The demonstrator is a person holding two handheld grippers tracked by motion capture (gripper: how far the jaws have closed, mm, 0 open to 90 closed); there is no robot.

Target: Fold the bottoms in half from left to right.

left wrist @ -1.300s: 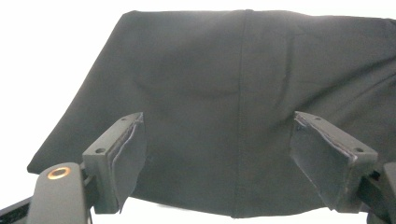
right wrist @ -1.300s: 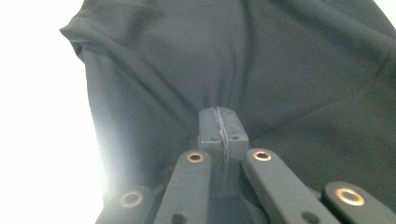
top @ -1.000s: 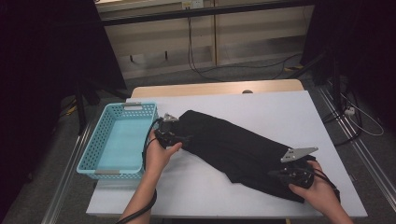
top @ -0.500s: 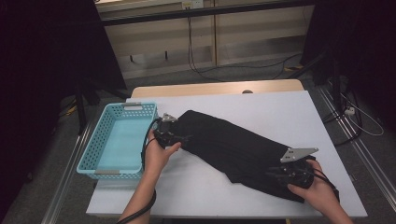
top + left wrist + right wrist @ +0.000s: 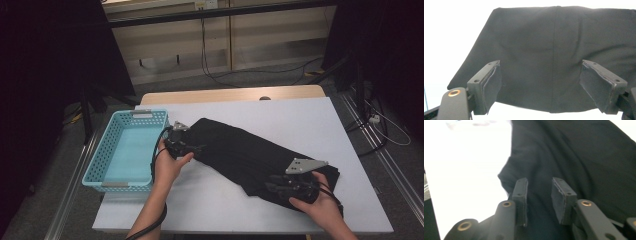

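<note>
Cloth (image 5: 250, 157): black garment, folded into a long strip, lying diagonally across the white table (image 5: 300, 120), one end just beside the blue basket (image 5: 125, 150), other end near the right front edge. Left gripper (image 5: 186, 145) sits at the basket-side end, jaws spread wide; in the left gripper view the pads (image 5: 492, 85) straddle the folded edge with a seam running between them, not pressing on it. Right gripper (image 5: 280, 186) is over the far end, jaws have just been opening, now a narrow gap; in the right gripper view fabric lies under and between the pads (image 5: 560, 195) but they don't look to be pinching it, so released or nearly so. Handling, as a judgement: soft, light, limp, zero stiffness, so it will sag and unfold if lifted from one point. Surface looks matte, pads should bite fine; nothing fragile. Best hold is the folded edge or the seam, taking all layers at once, one gripper per end. A single-layer grab likely peels the fold open. Risk: dragging over the basket rim snags the trailing end.
</note>
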